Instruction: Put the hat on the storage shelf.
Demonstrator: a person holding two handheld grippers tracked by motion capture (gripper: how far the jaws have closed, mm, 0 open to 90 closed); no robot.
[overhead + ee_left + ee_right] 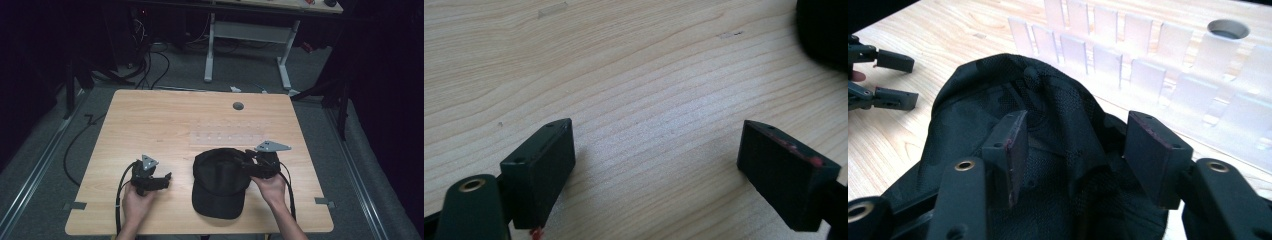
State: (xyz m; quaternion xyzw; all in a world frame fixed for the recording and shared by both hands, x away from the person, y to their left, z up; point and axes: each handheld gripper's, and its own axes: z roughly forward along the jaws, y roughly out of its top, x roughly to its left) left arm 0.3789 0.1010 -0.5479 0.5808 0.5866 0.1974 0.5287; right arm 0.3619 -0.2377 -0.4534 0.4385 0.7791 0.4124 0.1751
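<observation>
- Lying on the near half of the counter (150, 115), the black cap (220, 182) has its brim toward the person and its crown away.
- Right gripper (246, 161): its fingers (1013, 145) stand apart at the cap's far right edge. In the right gripper view the mesh crown bunches up between them; one finger lies against the fabric, while the other finger's pad looks clear of it, so no firm clamp can be seen.
- Left gripper (167, 177): its fingers (541, 165) are spread wide with bare wood between them, gripping nothing. It sits left of the cap, near it but apart.
- The high view gives the whole layout: both hands coming in from the near edge, the grey plates on top of the grippers, the cables, a round hole (238, 106) near the far edge of the counter, and a faint clear rack (227, 136) beyond the cap.
- The right gripper view makes that rack plain as rows of upright clear tabs (1108, 45), and shows the left gripper farther off at its upper left.
- The left gripper view adds the wood grain up close and a dark corner of the cap at its top right.
</observation>
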